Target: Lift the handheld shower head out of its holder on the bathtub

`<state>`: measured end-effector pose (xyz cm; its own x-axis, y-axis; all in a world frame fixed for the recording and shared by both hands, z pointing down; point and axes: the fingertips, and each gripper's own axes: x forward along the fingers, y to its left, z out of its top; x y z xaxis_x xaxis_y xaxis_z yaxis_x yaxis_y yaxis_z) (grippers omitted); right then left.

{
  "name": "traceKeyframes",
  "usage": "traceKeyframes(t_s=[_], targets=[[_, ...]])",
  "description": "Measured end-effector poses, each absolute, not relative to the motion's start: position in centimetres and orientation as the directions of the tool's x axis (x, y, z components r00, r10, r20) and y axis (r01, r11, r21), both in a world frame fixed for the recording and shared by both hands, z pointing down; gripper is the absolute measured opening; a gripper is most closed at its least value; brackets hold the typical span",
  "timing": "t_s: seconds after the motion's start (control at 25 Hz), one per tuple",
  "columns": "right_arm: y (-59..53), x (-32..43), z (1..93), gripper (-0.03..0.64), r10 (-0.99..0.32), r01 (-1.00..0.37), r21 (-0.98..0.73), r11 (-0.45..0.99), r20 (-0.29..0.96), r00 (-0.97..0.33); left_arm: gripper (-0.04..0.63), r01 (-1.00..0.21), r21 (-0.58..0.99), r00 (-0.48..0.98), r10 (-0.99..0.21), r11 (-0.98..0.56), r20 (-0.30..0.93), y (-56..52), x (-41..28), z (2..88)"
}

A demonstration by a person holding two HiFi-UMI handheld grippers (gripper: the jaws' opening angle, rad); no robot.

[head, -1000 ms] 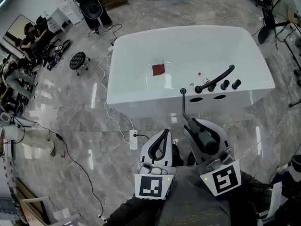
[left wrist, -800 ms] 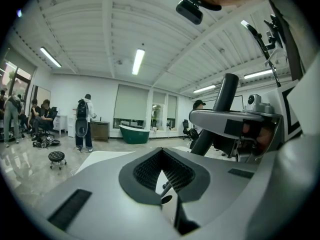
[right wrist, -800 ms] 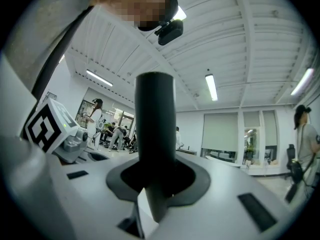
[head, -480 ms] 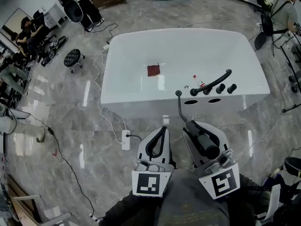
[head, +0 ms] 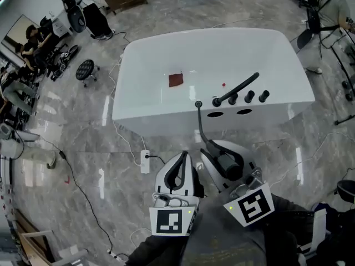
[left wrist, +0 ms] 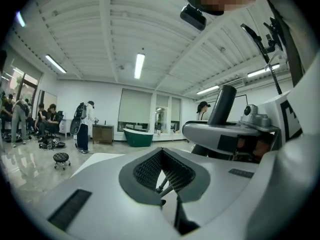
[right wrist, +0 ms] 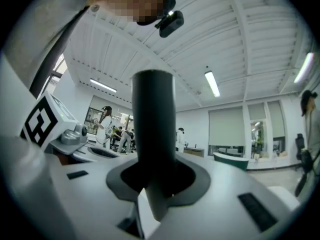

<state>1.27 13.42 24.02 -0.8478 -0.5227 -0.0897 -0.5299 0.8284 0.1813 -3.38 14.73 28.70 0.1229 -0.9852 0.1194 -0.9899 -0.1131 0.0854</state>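
Nothing you can actually read here, no words, brand names or numbers on the bathtub (head: 158, 121) or anywhere else in the room. Closest you get is the black-and-white square marker (head: 170, 221) on the back of the left hand-held gripper (head: 183, 155) and a matching marker (head: 249, 205) on the right hand-held gripper (head: 209, 148). Those are just blocky patterns though, not letters or digits.

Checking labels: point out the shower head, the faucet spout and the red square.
shower head (head: 226, 165), head view, its black handle
faucet spout (head: 238, 89), head view, mid-bar
red square (head: 176, 80), head view, its centre
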Motion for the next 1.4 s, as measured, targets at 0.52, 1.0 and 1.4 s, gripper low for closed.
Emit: traceKeyframes(t_s=[0.52, 1.0, 1.4], targets=[[10.0, 3.2, 20.8, 0.093, -0.516, -0.515, 0.129, 0.847, -0.029, -0.856, 0.002, -0.989, 0.06, 0.141, -0.987, -0.136, 0.08, 13.3, -1.1, 24.1], [9.6, 8.5, 17.5, 0.093, -0.472, -0.474, 0.208, 0.855, -0.065, -0.879, 0.002, -0.995, 0.029, 0.102, -0.992, -0.1, 0.068, 13.0, 3.8, 20.8], [9.6, 5.2, 22.8, 0.092, -0.487, -0.49, 0.087, 0.867, -0.057, -0.872, 0.002, -0.996, 0.009, 0.087, -0.992, -0.087, 0.095, 12.9, 0.4, 25.8]])
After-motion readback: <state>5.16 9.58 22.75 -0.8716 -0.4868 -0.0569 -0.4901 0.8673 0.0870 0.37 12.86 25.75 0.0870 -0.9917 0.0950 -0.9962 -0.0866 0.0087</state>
